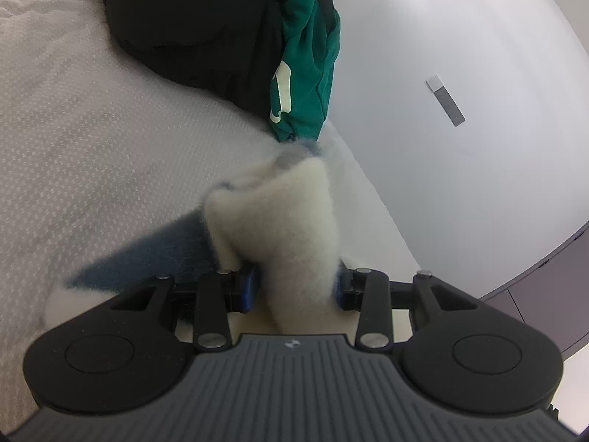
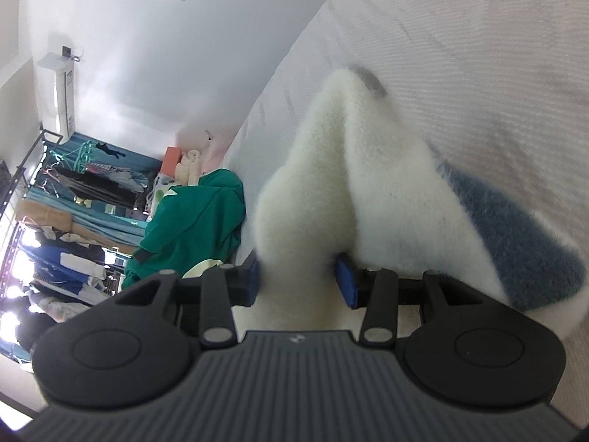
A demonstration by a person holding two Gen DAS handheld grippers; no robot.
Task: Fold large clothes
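A fluffy white garment with blue patches (image 1: 283,228) is held over a white patterned bed (image 1: 92,140). My left gripper (image 1: 294,287) is shut on a bunched fold of it, the fabric rising between the blue pads. In the right wrist view my right gripper (image 2: 298,283) is shut on another fold of the same white fluffy garment (image 2: 368,191), whose blue patch (image 2: 515,239) hangs to the right against the bed cover (image 2: 478,55).
A black garment (image 1: 198,25) and a green hoodie (image 1: 305,55) lie piled at the bed's far edge by the white wall (image 1: 460,37). The green hoodie (image 2: 191,228) also shows in the right wrist view, with clothes racks (image 2: 66,221) and an air conditioner (image 2: 59,92) beyond.
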